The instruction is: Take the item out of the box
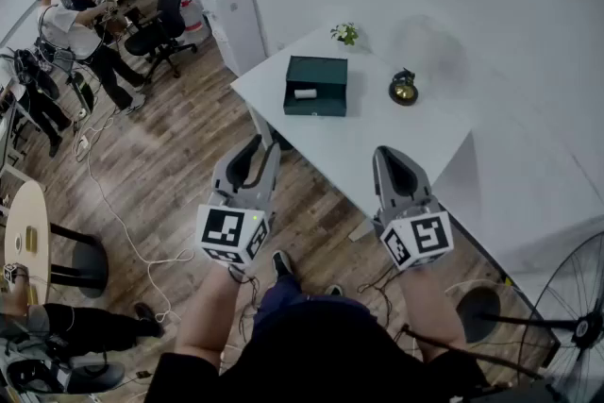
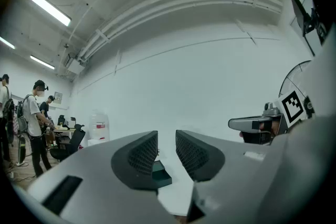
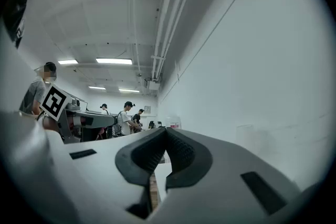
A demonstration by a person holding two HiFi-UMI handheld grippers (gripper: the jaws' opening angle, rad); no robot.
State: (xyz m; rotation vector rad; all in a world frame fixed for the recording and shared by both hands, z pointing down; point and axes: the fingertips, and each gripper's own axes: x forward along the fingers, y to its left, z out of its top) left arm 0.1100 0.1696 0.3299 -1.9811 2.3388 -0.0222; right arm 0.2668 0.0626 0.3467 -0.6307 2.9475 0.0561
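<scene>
Item (image 1: 305, 93) apparently inside box (image 1: 321, 109), well beyond left claw (image 1: 264, 147), open and empty, right claw (image 1: 389, 153) closed

1. Your box (image 1: 327, 71) is dark green, shallow and rectangular. It lies flat on the white table (image 1: 377, 142), close to that table's left edge as you look down, and well ahead of you.
2. Its top looks open, so you see down into its dark green inside.
3. Your item (image 1: 305, 93) is small, white and oblong, like a short roll. It lies on its side on the box's floor, a little left of the box's middle.
4. The item sits wholly inside the box's walls.
</scene>
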